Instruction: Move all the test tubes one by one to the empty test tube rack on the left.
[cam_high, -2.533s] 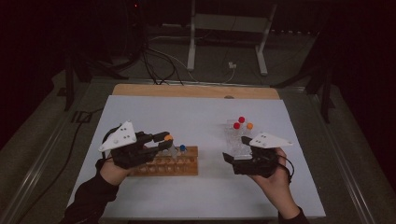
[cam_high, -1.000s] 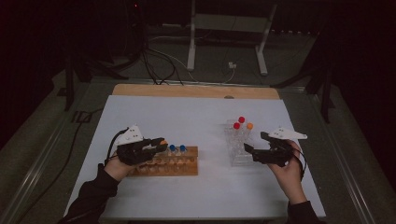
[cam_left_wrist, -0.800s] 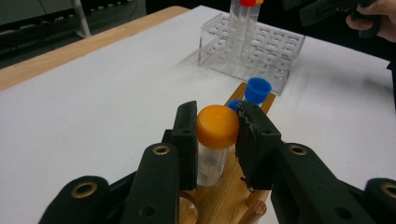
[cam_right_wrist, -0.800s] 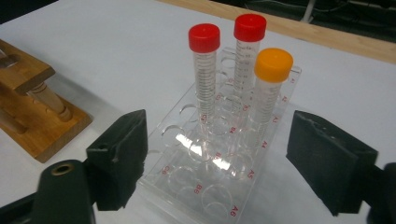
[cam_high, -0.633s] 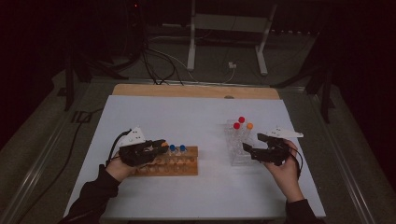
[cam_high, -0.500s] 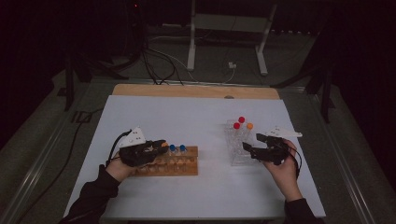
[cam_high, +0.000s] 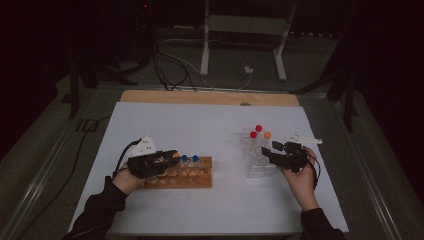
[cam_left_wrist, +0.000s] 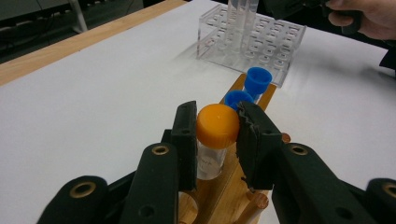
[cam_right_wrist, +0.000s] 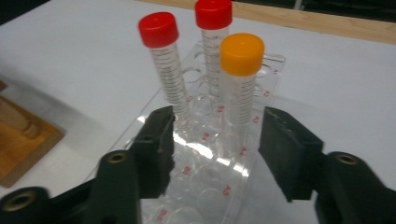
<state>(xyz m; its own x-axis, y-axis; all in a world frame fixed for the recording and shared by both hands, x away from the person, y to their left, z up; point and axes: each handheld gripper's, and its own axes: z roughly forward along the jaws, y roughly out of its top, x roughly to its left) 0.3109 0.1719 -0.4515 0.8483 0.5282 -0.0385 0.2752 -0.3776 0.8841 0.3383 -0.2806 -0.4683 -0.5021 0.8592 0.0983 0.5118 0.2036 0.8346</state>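
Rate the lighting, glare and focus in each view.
High view: dim, dark surroundings, white table sheet evenly lit. Left gripper view: bright, orange-capped tube sharp, clear plastic rack behind slightly soft. Right gripper view: glare patches on the clear rack, jaws blurred up close.

tube cap (cam_left_wrist: 217, 126) in left gripper: orange
caps (cam_left_wrist: 257, 79) behind it: blue
rack (cam_left_wrist: 219, 196) under it: brown wood
tubes (cam_right_wrist: 159, 29) past right gripper: red, red, orange caps
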